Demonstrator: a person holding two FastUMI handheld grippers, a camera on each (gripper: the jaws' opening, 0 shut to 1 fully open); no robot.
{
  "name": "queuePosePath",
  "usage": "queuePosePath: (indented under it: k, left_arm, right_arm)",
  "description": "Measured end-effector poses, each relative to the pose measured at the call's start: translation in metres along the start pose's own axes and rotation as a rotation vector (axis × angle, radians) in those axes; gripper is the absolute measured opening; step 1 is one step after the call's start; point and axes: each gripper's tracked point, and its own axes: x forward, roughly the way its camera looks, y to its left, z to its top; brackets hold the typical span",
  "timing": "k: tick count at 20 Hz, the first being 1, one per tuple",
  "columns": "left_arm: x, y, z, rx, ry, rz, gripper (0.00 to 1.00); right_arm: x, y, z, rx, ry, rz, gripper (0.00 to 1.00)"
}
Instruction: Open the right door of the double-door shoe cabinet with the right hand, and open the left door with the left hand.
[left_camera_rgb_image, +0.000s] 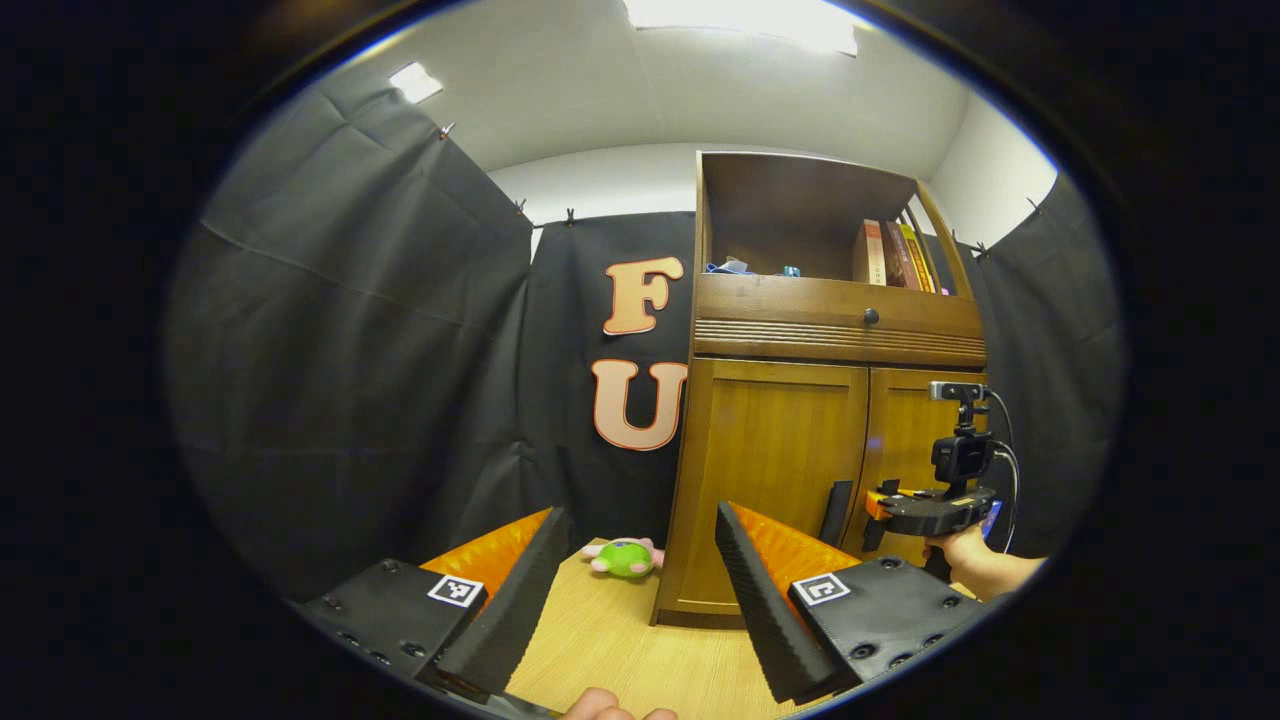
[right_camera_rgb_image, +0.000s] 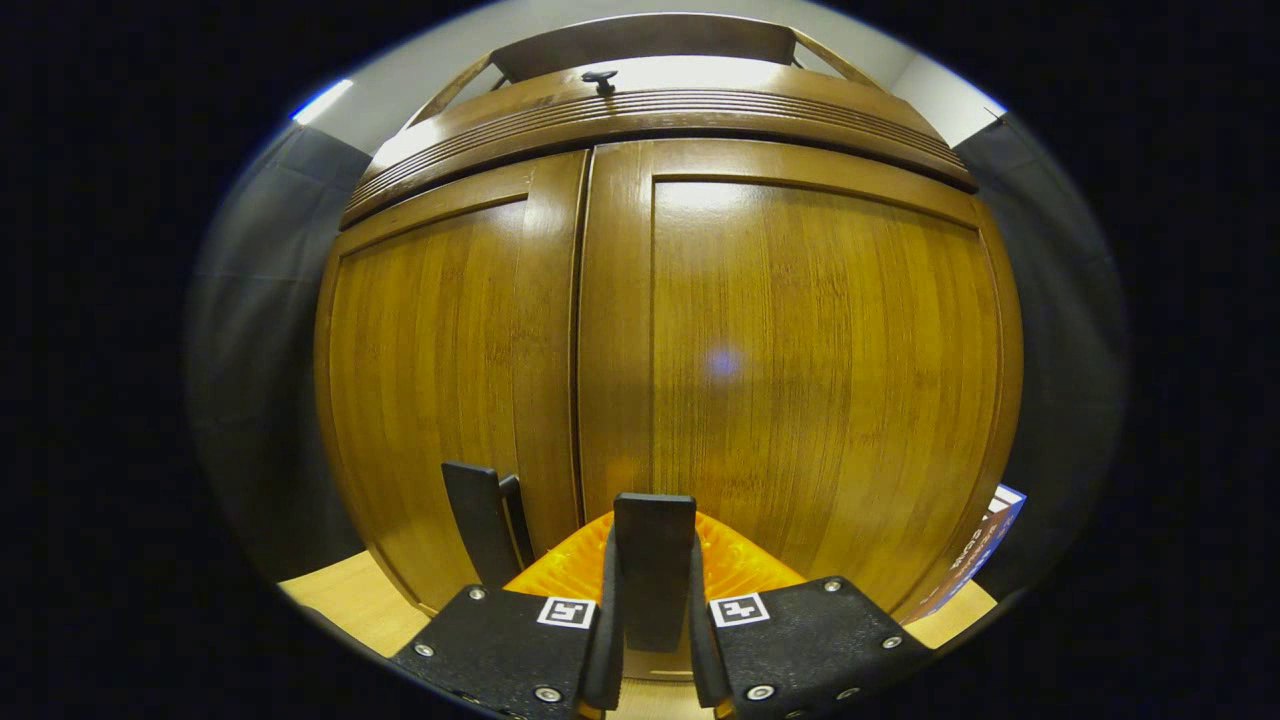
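I've got my right hand-held gripper (right_camera_rgb_image: 652, 590) pinched on the right door's handle (right_camera_rgb_image: 654, 560), left hand-held gripper (left_camera_rgb_image: 640, 590) wide open and empty, both doors (left_camera_rgb_image: 775, 480) closed.

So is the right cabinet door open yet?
Not yet: the right door lies flush with the left door, a thin seam between them. The right gripper is clamped on its black handle.

The wooden shoe cabinet (right_camera_rgb_image: 800, 350) is honey-brown with fine vertical grain. A small plush toy (left_camera_rgb_image: 624, 557) is green and pink on the pale wood-grain floor (left_camera_rgb_image: 620, 650).

The right door's handle (right_camera_rgb_image: 654, 570) is partly hidden between the right gripper (right_camera_rgb_image: 652, 640) fingers.
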Motion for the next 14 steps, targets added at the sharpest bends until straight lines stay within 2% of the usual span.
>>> queuePosePath:
  k: [1, 7, 14]
  left_arm:
    - [-0.001, -0.001, 0.001, 0.001, -0.004, 0.000, 0.97]
    - [-0.007, -0.022, 0.002, 0.008, 0.000, -0.037, 0.97]
    - [-0.014, -0.063, 0.001, -0.007, 0.009, -0.115, 0.96]
  right_arm:
    - [-0.007, 0.000, -0.001, 0.011, -0.003, 0.006, 0.28]
    - [-0.067, -0.009, -0.005, -0.001, -0.010, 0.027, 0.28]
    - [-0.126, -0.034, -0.010, -0.009, -0.001, 0.028, 0.28]
